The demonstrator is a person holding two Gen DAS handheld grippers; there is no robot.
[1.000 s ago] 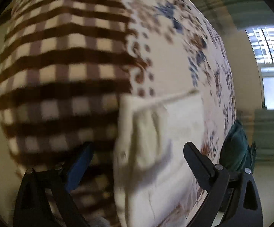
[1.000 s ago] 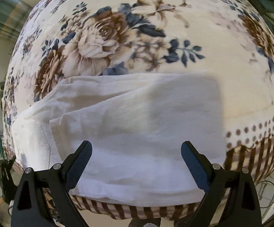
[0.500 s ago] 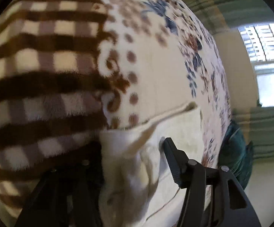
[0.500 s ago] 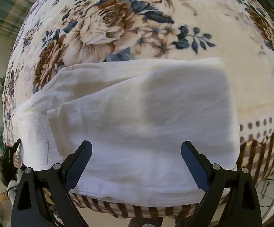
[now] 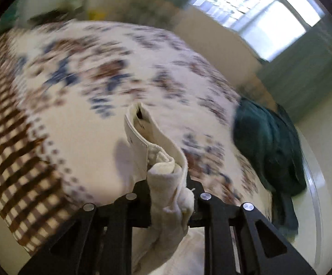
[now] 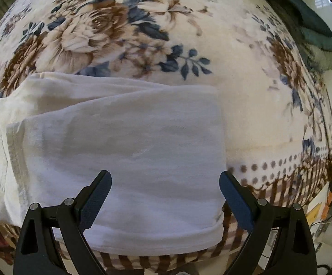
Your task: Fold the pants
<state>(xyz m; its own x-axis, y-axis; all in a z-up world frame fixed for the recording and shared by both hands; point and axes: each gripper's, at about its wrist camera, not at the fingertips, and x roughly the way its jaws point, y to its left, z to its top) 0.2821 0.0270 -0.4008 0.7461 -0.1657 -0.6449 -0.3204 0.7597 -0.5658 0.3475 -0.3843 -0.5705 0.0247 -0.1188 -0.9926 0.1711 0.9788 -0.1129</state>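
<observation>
White pants lie folded on a floral blanket, near its striped front edge. My right gripper is open and empty, its jaws wide apart above the near part of the folded pants. My left gripper is shut on a bunched end of the pants by the waistband and holds it lifted above the blanket; the waistband stands up past the fingers. The left wrist view is blurred by motion.
A dark green garment pile sits at the blanket's far side, also at the top right of the right wrist view. A window lies beyond. The bed's edge drops off below the brown checked border.
My left gripper went from open to shut on the pants' end, then lifted and swung so its view turned toward the window. The right gripper stayed open over the pants.
</observation>
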